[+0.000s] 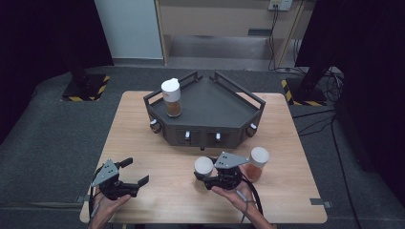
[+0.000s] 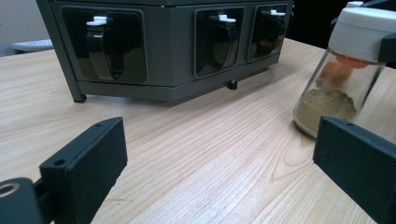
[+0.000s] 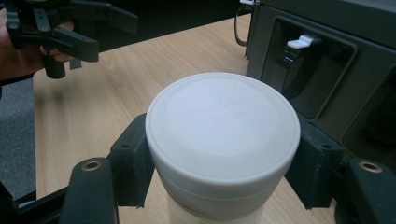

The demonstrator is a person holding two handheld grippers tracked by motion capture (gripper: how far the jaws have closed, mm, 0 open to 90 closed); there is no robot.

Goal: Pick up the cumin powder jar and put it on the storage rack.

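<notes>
Right gripper [image 1: 204, 177] has its fingers [image 3: 133, 158] clamped on the white cap of a spice jar [image 3: 223, 140], which stands upright on the desk [image 1: 157, 200], long axis vertical, cap up, just in front of the dark rack [image 1: 205, 112]. Left gripper [image 1: 136, 171] sits at the near left, fingers wide, holding nothing. Another jar [image 1: 257, 163] stands just right of the held one; a third [image 1: 172, 98] is up on the rack.

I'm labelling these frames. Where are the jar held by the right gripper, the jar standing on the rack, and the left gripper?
held jar [image 3: 223, 122], right gripper view, white lid top.
jar on the rack [image 1: 172, 98], high view, its side.
left gripper [image 1: 136, 171], high view, between its fingertips.
</notes>
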